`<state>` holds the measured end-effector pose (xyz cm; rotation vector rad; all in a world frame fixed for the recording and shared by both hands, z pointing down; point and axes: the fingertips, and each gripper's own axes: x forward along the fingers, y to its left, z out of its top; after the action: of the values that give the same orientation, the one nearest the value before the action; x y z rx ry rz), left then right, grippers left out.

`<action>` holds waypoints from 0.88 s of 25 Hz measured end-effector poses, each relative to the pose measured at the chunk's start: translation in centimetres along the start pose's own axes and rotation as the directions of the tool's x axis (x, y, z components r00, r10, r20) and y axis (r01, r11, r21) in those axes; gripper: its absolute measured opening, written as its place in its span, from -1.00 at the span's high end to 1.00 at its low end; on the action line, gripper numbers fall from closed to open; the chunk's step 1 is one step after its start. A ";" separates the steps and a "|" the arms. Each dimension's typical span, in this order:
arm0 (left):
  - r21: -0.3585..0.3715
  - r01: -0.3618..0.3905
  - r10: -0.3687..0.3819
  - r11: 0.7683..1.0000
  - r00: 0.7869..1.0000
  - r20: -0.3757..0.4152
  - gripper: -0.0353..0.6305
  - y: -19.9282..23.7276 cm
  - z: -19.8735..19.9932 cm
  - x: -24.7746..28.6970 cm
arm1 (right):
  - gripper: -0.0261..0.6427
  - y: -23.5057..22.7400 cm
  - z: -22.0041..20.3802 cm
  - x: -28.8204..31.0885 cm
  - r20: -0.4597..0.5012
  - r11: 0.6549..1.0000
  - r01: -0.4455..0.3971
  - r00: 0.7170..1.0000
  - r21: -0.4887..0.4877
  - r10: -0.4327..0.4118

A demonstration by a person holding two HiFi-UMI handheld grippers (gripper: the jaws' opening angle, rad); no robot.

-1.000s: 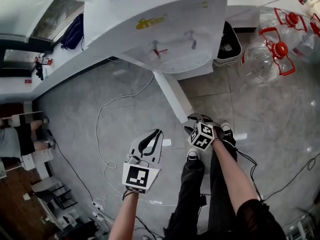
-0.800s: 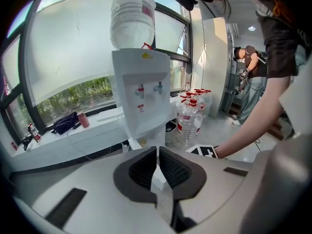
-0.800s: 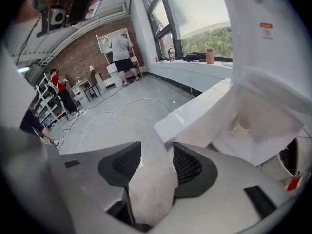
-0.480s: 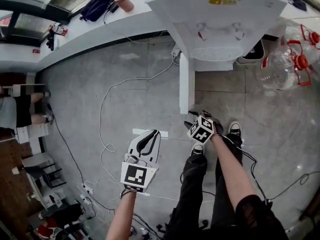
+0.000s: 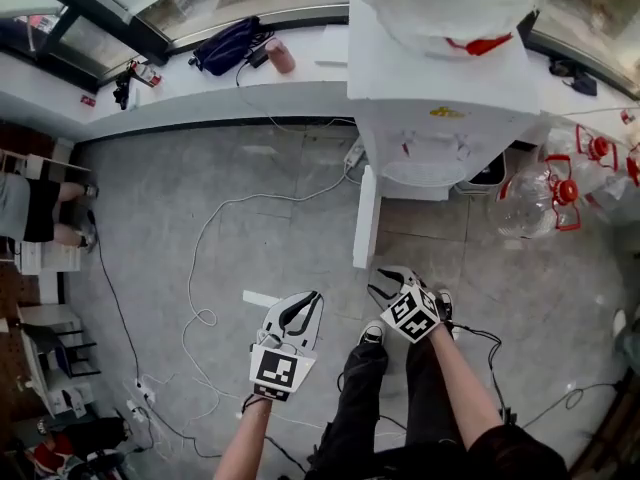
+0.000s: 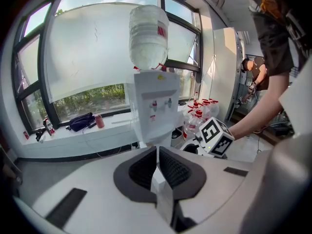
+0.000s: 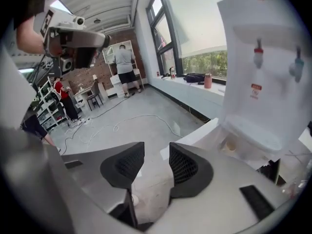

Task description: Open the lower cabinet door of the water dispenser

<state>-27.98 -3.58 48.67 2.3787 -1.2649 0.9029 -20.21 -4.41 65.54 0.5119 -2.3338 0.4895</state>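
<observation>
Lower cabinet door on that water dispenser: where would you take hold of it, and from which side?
Probably the free edge of the door, farthest from the water dispenser. It stands swung open as a thin flat panel towards the person, so a tool coming from the front could straddle that edge, one jaw on each face.

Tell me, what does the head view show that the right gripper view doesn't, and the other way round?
Only the head view: the big bottle atop the water dispenser and the person's shoes. Only the right gripper view: the ceiling, and the ribbed pads of the right gripper, its tongs closing on nothing. Both: that dispenser, its lower door swung open, and the white cable on the floor.
</observation>
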 end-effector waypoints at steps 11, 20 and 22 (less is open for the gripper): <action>-0.009 -0.019 0.020 1.000 0.992 0.122 0.82 -0.8 10.6 -6.3 | 0.56 1.5 13.0 -18.1 0.184 0.981 0.121 0.972 0.155 -0.149; -0.112 0.064 -0.044 0.992 0.984 0.175 0.82 -3.0 14.0 -11.7 | 0.67 4.4 21.1 -28.8 0.370 0.954 0.121 0.903 0.273 -0.220; -0.099 0.100 -0.078 0.990 0.975 0.210 0.82 -3.5 15.0 -13.4 | 0.67 5.7 22.3 -30.6 0.392 0.948 0.144 0.885 0.282 -0.251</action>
<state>-24.79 -0.97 28.68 2.4697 -1.2329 0.5578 -14.09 -3.23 27.77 1.0603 -2.6013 0.6227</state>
